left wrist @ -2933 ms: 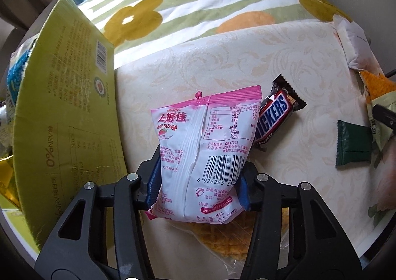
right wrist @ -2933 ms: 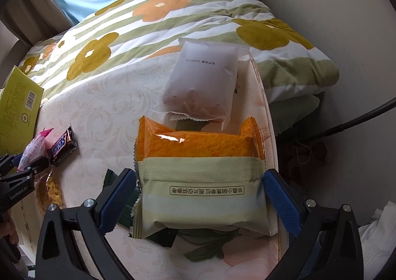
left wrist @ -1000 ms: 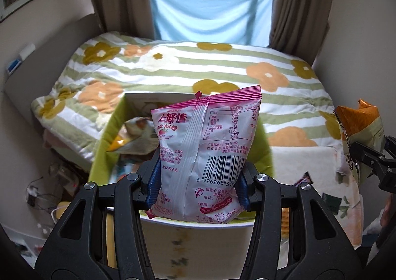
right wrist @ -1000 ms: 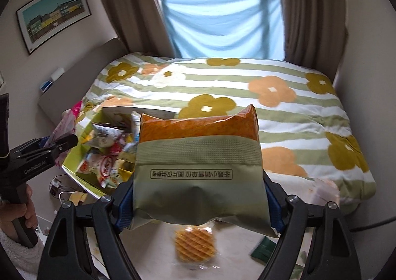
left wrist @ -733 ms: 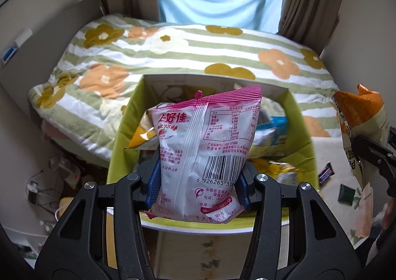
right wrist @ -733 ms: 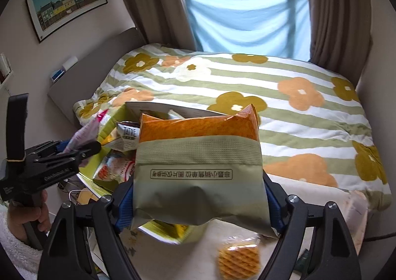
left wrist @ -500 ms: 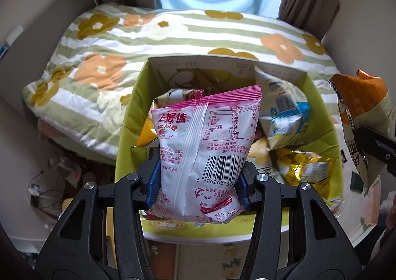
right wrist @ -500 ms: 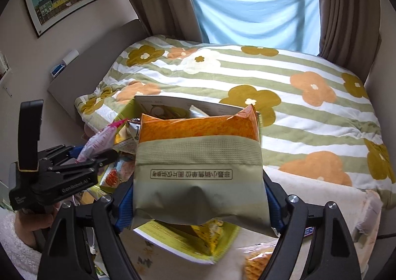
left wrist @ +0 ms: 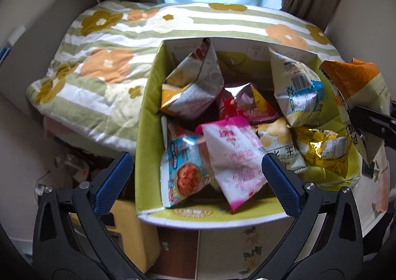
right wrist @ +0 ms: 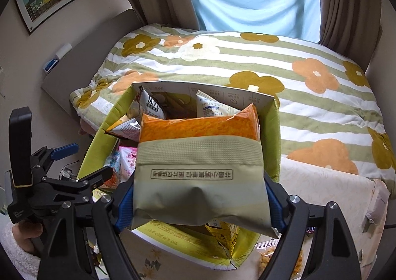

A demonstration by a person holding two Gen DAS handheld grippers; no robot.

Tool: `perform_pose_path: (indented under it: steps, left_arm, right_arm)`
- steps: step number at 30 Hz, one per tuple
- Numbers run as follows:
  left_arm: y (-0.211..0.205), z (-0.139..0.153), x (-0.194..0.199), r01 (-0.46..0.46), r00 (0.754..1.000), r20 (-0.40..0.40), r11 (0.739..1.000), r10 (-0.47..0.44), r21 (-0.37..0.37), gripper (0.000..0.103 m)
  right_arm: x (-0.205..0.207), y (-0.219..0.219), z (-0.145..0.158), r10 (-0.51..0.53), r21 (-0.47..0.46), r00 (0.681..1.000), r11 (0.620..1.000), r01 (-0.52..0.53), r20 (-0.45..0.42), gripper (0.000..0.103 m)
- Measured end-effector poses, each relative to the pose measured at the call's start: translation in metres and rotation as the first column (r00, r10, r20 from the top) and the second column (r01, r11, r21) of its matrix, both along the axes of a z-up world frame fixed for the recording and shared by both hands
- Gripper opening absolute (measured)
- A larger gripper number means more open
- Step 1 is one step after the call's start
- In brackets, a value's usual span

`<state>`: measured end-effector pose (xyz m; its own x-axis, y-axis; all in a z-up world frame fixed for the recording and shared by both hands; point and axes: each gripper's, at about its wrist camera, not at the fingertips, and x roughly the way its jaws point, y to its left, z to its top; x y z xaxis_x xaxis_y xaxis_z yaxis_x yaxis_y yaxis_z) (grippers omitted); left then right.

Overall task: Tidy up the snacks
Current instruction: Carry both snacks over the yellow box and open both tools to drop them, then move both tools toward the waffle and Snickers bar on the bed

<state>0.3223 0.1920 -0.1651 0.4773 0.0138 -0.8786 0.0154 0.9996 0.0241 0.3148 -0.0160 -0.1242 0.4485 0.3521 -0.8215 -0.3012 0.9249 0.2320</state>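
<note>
My left gripper hangs over the yellow-green snack box with its jaws opening wide. The pink-and-white snack bag is loose and blurred between them, touching neither blue pad, tipping onto the several packets in the box. My right gripper is shut on the orange-and-olive snack bag, held upright above the box. The same bag shows at the right edge of the left wrist view. In the right wrist view the left gripper stands open at the left.
The box rests on a cream patterned table beside a bed with a flowered striped blanket. A waffle snack lies on the table at the lower right. A hand in a white sleeve holds the left gripper's handle.
My left gripper has opened and let go of the pink bag, which is falling into the box. Both grippers came closer over the box and now hold still.
</note>
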Motion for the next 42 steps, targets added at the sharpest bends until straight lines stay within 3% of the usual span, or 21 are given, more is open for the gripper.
perform_pose_path:
  steps: [6, 10, 14, 26, 34, 42]
  left_arm:
    - [0.006, 0.007, -0.018, -0.033, 0.999, 0.014, 0.999, 0.033, 0.007, 0.103]
    - [0.012, 0.012, -0.027, -0.057, 0.998, 0.026, 0.998, 0.057, -0.004, 0.103]
    - [0.014, 0.012, -0.033, -0.067, 0.997, 0.022, 0.997, 0.068, -0.029, 0.103]
    - [-0.003, 0.017, -0.033, -0.016, 0.999, 0.041, 0.998, 0.018, -0.053, 0.103]
    - [-0.033, 0.049, -0.032, 0.045, 0.990, 0.139, 0.997, -0.036, -0.062, 0.103]
    - [-0.083, 0.062, -0.039, 0.054, 0.985, 0.166, 0.998, -0.048, -0.035, 0.103]
  right_arm:
    - [0.000, 0.017, 0.001, 0.063, 0.002, 0.998, 0.998, -0.063, -0.017, 0.085]
    - [-0.009, 0.026, 0.000, 0.085, -0.004, 0.996, 0.996, -0.085, 0.029, 0.102]
    - [-0.018, 0.021, 0.002, 0.068, -0.006, 0.995, 0.998, -0.068, 0.079, 0.102]
    - [-0.029, 0.001, 0.014, 0.036, -0.015, 0.997, 0.999, -0.035, 0.074, 0.102]
    - [-0.035, -0.035, 0.036, -0.004, -0.042, 0.991, 0.999, 0.010, 0.132, 0.102]
    - [-0.034, -0.107, 0.052, -0.023, -0.078, 0.983, 0.996, 0.038, 0.181, 0.102]
